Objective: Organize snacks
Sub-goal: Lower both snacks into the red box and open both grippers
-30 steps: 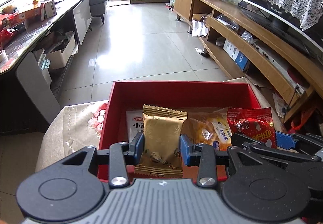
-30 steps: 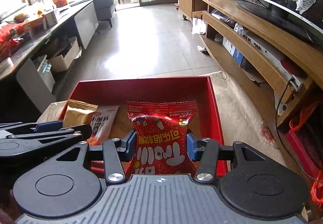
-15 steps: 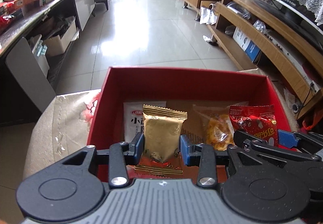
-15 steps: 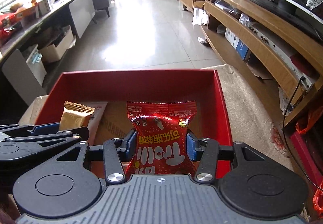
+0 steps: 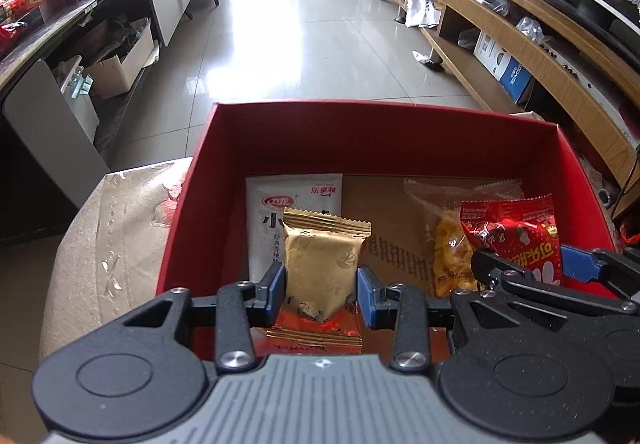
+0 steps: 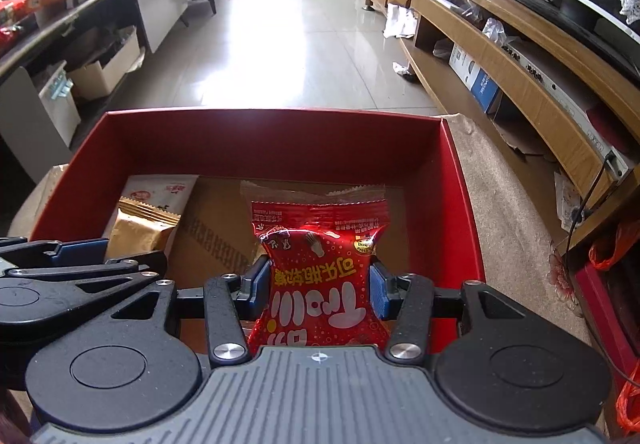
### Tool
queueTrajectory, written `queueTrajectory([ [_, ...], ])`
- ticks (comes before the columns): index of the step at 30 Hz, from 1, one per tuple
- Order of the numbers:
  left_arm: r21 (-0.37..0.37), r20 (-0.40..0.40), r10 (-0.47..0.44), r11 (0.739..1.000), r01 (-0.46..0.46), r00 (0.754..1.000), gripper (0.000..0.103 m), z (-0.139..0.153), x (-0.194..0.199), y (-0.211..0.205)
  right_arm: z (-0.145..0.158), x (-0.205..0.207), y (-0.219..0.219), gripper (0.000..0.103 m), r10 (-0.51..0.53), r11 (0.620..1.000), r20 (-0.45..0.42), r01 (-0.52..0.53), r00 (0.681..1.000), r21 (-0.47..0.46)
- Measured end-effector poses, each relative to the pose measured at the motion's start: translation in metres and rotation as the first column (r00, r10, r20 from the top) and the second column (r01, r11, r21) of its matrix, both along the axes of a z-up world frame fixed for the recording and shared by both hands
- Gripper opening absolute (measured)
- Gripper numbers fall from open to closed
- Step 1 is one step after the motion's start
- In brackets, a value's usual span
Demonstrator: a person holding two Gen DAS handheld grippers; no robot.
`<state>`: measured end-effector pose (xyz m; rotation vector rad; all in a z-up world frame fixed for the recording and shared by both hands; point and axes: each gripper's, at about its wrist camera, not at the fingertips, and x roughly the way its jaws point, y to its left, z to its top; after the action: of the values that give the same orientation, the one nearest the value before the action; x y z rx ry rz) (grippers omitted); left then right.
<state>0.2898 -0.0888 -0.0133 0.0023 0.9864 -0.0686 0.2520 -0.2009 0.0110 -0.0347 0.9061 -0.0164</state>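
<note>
My left gripper point(image 5: 321, 294) is shut on a gold snack packet point(image 5: 322, 264) and holds it over the near left part of a red box point(image 5: 376, 140). My right gripper point(image 6: 318, 290) is shut on a red snack packet point(image 6: 320, 276) over the near right part of the same box point(image 6: 256, 140). On the box floor lie a white packet point(image 5: 276, 212) and a clear bag of yellow snacks point(image 5: 450, 244). The right gripper also shows at the right of the left wrist view point(image 5: 520, 264).
The box rests on a beige cloth-covered surface point(image 5: 116, 244). A wooden TV shelf point(image 6: 520, 56) runs along the right. A dark counter with boxes point(image 5: 60, 4) runs along the left. Tiled floor point(image 5: 304, 44) lies beyond.
Both grippers have tilted down and moved lower over the box with their packets still held. More of the box floor and the packets lying on it now shows.
</note>
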Motion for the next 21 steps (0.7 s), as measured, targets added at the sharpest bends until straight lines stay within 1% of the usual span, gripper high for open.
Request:
queueTrajectory([
  [12, 0.022, -0.007, 0.006, 1.0, -0.006, 1.0, 0.035, -0.0039, 0.0014, -0.0013, -0.004, -0.0001, 0.0028, 0.062, 0.001, 1.0, 0.011, 0.0, 1.0, -0.031],
  [16, 0.008, -0.009, 0.013, 1.0, -0.013, 1.0, 0.038, -0.0016, 0.0008, 0.0022, -0.0025, 0.0007, 0.0002, 0.071, -0.016, 0.999, 0.021, 0.017, 1.0, -0.049],
  [21, 0.02, 0.004, 0.015, 1.0, -0.015, 1.0, 0.041, 0.0027, -0.0017, 0.0037, 0.0022, -0.0012, -0.0024, 0.076, -0.028, 0.998, 0.035, 0.03, 0.999, -0.046],
])
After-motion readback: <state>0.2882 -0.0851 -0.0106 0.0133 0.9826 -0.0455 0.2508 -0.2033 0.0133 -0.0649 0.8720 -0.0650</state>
